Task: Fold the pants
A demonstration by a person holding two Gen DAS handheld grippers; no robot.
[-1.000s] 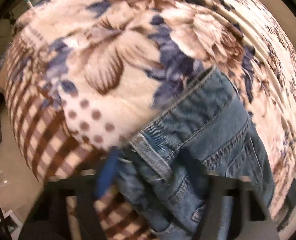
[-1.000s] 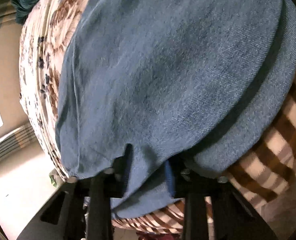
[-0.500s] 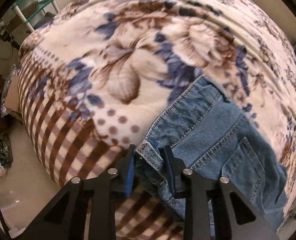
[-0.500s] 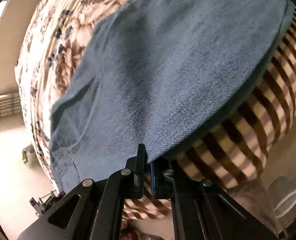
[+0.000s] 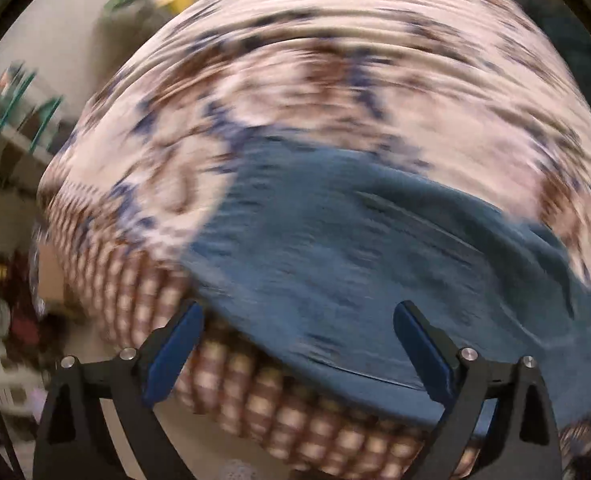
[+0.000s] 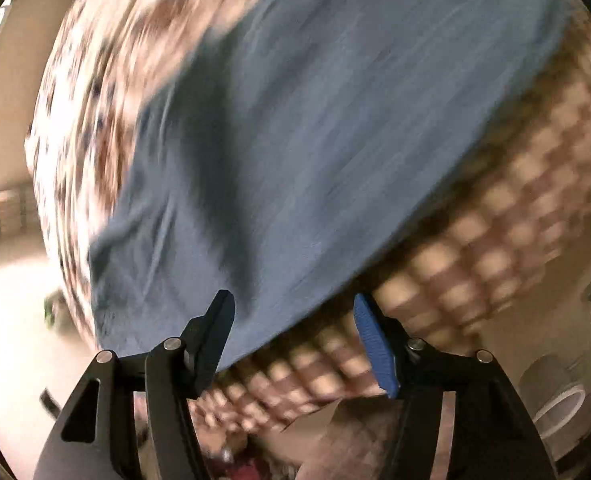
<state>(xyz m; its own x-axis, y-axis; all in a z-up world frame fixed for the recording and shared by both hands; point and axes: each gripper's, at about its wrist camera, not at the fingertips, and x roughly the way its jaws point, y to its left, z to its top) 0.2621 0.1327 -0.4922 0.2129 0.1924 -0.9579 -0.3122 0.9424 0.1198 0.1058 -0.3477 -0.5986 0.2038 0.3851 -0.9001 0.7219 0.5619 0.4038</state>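
Blue pants lie on blanket, both grippers spread wide.

The blue denim pants lay spread flat on a flower-and-check patterned blanket, blurred by motion in both views. In the left wrist view they ran from the centre toward 4 o'clock, one long edge close to the blanket's checked border at 6 o'clock. In the right wrist view the pants stretched from 1 o'clock down to 7 o'clock, with soft creases near their lower end.
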